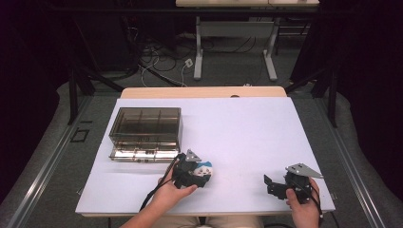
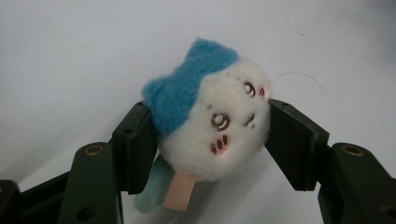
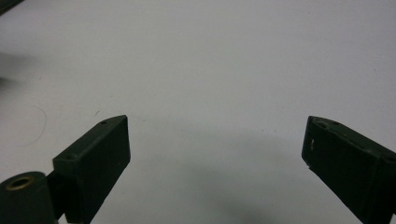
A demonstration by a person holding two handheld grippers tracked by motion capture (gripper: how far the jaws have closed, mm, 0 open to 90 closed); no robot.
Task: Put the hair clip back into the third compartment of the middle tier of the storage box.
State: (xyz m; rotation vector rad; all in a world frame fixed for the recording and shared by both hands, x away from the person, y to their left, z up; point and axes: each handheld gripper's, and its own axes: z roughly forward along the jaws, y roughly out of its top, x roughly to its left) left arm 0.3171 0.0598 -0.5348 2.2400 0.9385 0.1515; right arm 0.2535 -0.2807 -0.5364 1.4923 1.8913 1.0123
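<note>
A small round plush toy (image 2: 212,123) with a white face, blue ears and a pink tag sits between the jaws of my left gripper (image 2: 210,140), which press on both its sides. From the high view the plush toy (image 1: 204,167) lies on the white table (image 1: 247,133) near the front, with the left gripper (image 1: 199,174) around it. My right gripper (image 1: 274,186) rests near the front right of the table, jaws wide apart. In the right gripper view the right gripper (image 3: 215,149) has nothing but bare white table between its jaws.
A smoky transparent box with inner dividers (image 1: 146,130) stands at the table's left, behind the left gripper. Beyond the far edge are table legs (image 1: 198,57) and cables on the floor.
</note>
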